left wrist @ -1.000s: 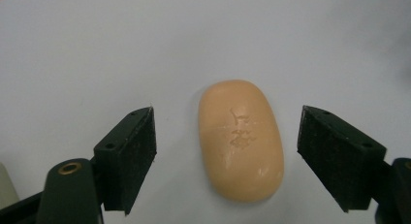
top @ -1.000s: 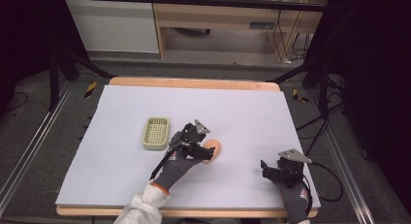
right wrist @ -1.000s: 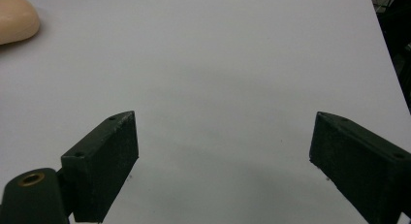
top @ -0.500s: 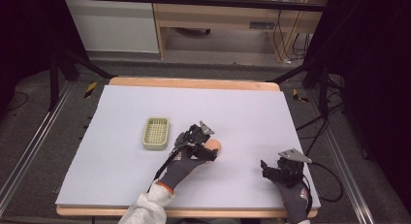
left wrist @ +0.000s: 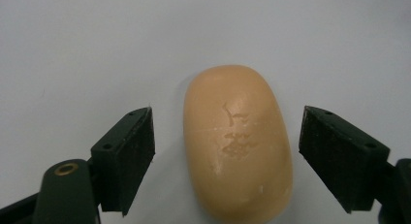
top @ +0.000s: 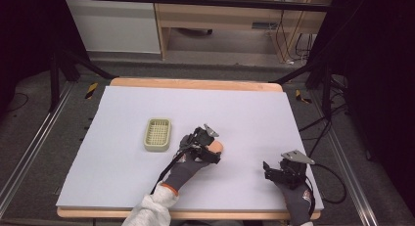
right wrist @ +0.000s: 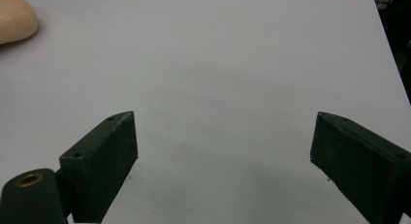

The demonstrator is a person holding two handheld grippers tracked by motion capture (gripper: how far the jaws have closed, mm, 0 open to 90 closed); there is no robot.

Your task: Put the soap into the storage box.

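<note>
A pale yellow slotted soap dish [top: 158, 134] sits left of centre on the white table cover [top: 122, 177]. Just right of it, the left gripper [top: 208, 146] is released, its jaws spread on either side of the peach soap bar [left wrist: 237, 141], which lies flat on the cover between them with a gap on each side. Near the right front edge, the right gripper [top: 274, 171] is spread wide over bare cover, grasping nothing.

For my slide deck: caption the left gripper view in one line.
Open left gripper straddling a peach soap bar on the white table, not yet gripping.
</note>
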